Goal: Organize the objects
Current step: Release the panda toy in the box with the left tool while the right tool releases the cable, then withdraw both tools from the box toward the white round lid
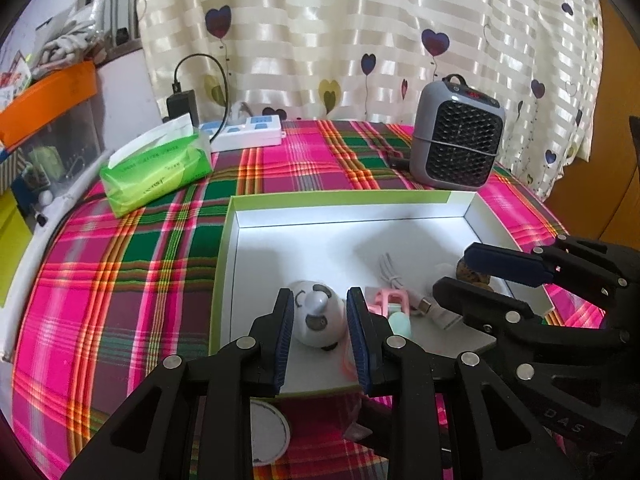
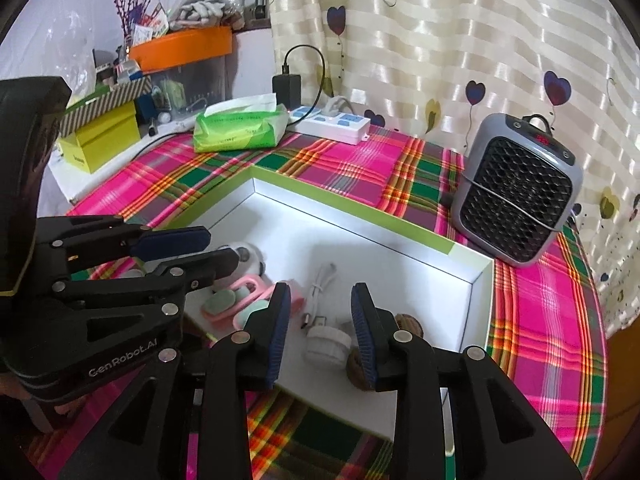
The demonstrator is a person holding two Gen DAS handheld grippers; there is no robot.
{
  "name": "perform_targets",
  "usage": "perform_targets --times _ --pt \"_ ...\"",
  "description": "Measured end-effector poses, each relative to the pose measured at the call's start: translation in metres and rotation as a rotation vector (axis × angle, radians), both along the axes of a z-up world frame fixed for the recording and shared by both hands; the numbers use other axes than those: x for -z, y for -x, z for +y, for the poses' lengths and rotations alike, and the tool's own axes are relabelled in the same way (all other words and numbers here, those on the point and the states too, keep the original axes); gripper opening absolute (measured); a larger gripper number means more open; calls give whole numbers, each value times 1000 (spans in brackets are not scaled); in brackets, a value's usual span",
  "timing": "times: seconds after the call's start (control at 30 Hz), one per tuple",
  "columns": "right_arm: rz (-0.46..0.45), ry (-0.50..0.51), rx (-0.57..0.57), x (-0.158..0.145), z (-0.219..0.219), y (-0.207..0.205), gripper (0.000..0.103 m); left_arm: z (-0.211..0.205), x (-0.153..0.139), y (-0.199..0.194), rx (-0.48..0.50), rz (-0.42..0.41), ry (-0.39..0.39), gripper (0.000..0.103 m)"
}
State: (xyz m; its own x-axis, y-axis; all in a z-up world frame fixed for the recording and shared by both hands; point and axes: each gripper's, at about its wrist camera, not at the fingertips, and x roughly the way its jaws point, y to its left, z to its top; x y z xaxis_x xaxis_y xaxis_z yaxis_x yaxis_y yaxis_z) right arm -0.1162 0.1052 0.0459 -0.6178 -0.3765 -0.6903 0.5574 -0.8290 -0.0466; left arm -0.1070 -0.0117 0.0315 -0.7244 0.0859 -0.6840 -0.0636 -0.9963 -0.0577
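1. A green tissue pack (image 1: pixel 156 168) lies at the far left of the table (image 1: pixel 120 280), on its plaid cloth, with a white power strip (image 1: pixel 246 131) just behind it and a black charger (image 1: pixel 182 105) standing at the strip's left end.
2. An open box (image 1: pixel 228 240), green outside and white inside, sits in the middle of the table and holds all the small things.
3. The left claw (image 1: pixel 320 340) hovers over the box's near left corner with its jaws apart; a white panda toy (image 1: pixel 318 314) lies in the box between its blue pads (image 1: pixel 284 344), and I cannot tell if they touch it.
4. Just right of the toy lie pink clips (image 2: pixel 240 300) with mint pads, then a white cable (image 1: pixel 394 276) with its plug towards the near wall.
5. A white round cap (image 2: pixel 326 342) lies beside the cable's plug, seen from the right wrist.
6. The right claw (image 2: pixel 320 336) hangs over the box's near right part, jaws apart and holding nothing; the cap lies below the gap.
7. Brown walnuts (image 2: pixel 358 368) lie in the box by the right claw's right finger, one partly hidden behind it.
8. A grey heater (image 1: pixel 458 136) stands upright behind the box's far right corner, near the curtain (image 1: pixel 360 20).
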Motion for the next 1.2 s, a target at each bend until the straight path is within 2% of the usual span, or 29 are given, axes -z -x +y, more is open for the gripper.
perform_targets --times 0.47,1.2 --pt "4 62 -14 -5 15 -28 33 18 -16 -32 48 55 13 25" --pt "13 113 -51 -5 21 -53 33 26 -19 -52 54 69 26 24"
